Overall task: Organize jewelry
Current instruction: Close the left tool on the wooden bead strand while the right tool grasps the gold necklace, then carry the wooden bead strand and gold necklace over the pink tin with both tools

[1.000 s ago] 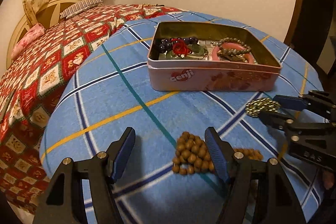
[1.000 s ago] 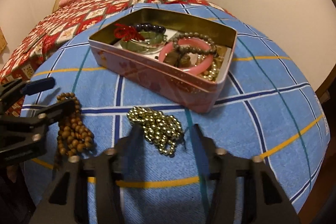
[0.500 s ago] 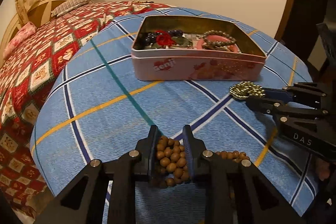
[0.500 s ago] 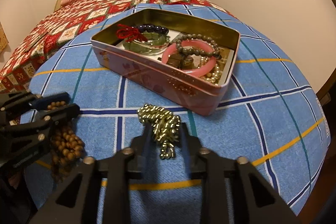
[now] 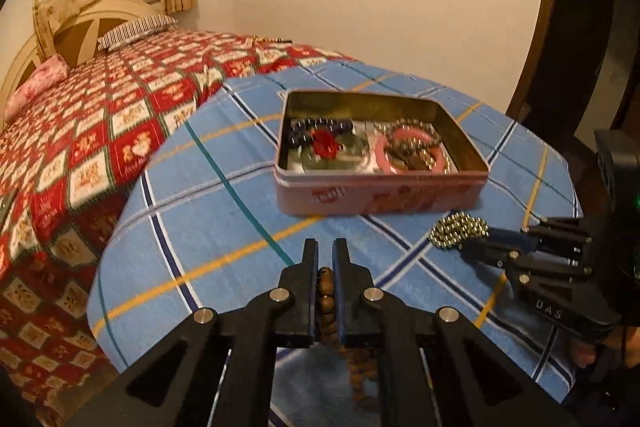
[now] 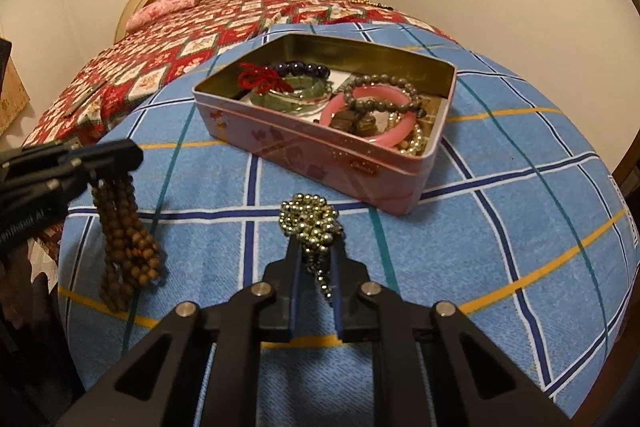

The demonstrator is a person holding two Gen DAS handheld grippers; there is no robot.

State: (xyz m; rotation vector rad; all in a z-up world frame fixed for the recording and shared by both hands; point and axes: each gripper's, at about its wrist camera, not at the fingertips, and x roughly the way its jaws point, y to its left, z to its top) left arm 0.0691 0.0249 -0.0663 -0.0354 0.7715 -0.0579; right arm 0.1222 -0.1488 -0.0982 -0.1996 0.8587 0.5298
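Note:
An open pink tin (image 5: 380, 193) (image 6: 312, 155) sits on the blue checked tablecloth (image 5: 224, 211) and holds several bracelets, among them a pink bangle (image 6: 372, 137). My left gripper (image 5: 325, 247) is shut on a brown wooden bead string (image 5: 326, 301), which hangs above the cloth in the right wrist view (image 6: 126, 243). My right gripper (image 6: 316, 247) is shut on a gold bead chain (image 6: 310, 221), lifted in front of the tin; the chain also shows in the left wrist view (image 5: 458, 231).
A bed with a red patterned quilt (image 5: 88, 131) lies left of and behind the round table. The table edge drops off at the left and front. A dark wooden door frame (image 5: 592, 27) stands at the right.
Both grippers closed on their beads and lifted them off the cloth. The wooden string now hangs from the left gripper, the gold chain is raised in the right one.

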